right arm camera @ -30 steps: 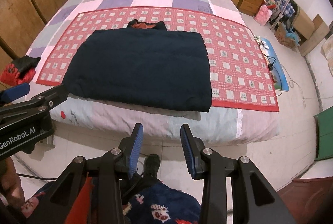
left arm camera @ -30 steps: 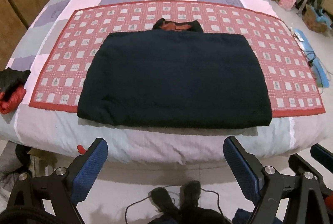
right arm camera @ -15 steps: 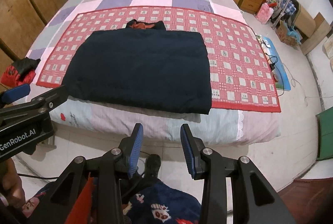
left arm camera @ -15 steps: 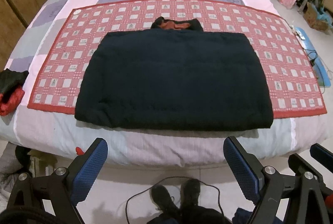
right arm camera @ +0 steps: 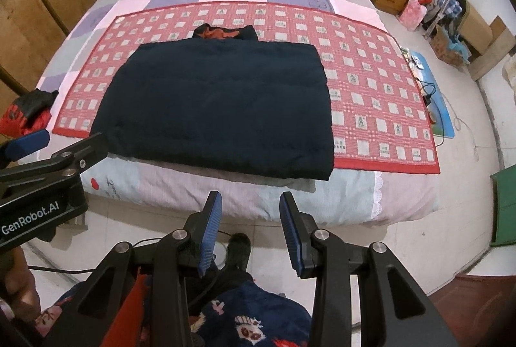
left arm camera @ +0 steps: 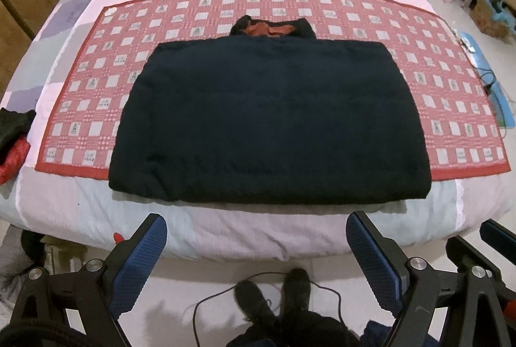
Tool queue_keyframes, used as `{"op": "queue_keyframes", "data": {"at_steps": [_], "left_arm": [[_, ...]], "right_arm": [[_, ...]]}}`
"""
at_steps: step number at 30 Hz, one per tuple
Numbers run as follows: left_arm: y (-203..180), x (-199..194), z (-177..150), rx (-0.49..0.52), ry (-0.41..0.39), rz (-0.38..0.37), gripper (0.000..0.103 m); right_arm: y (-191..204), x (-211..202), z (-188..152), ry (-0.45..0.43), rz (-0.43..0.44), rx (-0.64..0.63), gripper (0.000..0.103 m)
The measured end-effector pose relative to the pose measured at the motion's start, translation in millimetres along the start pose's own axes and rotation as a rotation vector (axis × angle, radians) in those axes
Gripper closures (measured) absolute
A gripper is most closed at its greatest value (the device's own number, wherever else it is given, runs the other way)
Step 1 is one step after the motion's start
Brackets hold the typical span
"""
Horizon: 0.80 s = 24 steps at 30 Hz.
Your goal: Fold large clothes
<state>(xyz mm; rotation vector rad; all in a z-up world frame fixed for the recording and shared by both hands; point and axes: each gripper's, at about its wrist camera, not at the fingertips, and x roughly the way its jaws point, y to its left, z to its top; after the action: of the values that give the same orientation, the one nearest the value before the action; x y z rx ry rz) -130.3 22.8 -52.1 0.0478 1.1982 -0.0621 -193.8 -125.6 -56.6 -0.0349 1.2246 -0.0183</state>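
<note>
only the right view shows a green bin.

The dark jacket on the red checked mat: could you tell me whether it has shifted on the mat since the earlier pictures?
No. The dark jacket keeps its place on the red checked mat, its near hem overhanging the mat's front border as before.

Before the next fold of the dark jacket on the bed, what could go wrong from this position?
1. The dark jacket looks thick and padded; the right claw stands narrower than the left claw and may not take the full hem.
2. The near hem overhangs the red checked mat close to the bed edge, so a pull toward the person might drag it off.
3. A cable lies on the floor by the feet and could trip.
</note>
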Motion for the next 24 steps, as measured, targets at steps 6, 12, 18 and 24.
{"op": "queue_keyframes", "data": {"at_steps": [6,12,18,24], "left_arm": [[3,7,4,-0.001,0.015,0.001,0.010],[-1,12,5,0.018,0.027,-0.001,0.010],[-2,13,6,0.020,0.027,-0.003,0.010],[-5,14,6,0.023,0.030,-0.001,0.010]], "right_arm": [[1,9,7,0.015,0.010,-0.005,0.063],[-5,15,8,0.028,0.013,0.001,0.063],[-9,16,7,0.030,0.014,0.008,0.063],[-12,17,7,0.033,0.014,0.011,0.063]]}}
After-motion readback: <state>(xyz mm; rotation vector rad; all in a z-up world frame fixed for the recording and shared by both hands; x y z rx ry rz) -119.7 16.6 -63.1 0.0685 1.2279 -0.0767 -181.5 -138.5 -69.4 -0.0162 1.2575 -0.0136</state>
